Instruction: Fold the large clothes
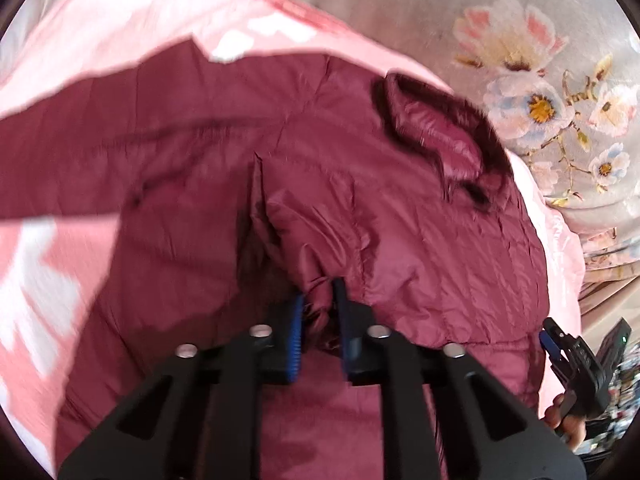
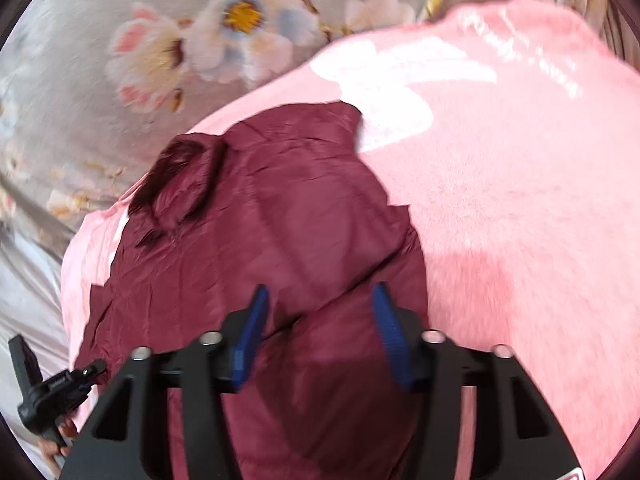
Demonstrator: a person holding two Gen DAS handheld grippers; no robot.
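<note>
A maroon puffer jacket (image 1: 400, 240) with a dark fur-trimmed hood (image 1: 436, 136) lies spread on a pink blanket (image 1: 120, 12). My left gripper (image 1: 319, 302) is shut on a bunched fold of the jacket's fabric, pinched between its blue pads. In the right wrist view the same jacket (image 2: 280, 220) lies with its hood (image 2: 180, 176) at the upper left. My right gripper (image 2: 320, 300) hovers over the jacket's near part with its jaws apart and nothing pressed between them. Each gripper shows at the edge of the other's view: the right gripper (image 1: 550, 334), the left gripper (image 2: 90, 372).
The pink blanket (image 2: 520, 200) with white patches covers a bed with a grey floral sheet (image 1: 520, 40). The blanket stretches wide to the right of the jacket. A person's hand (image 1: 568, 424) holds the right gripper's handle at the lower right.
</note>
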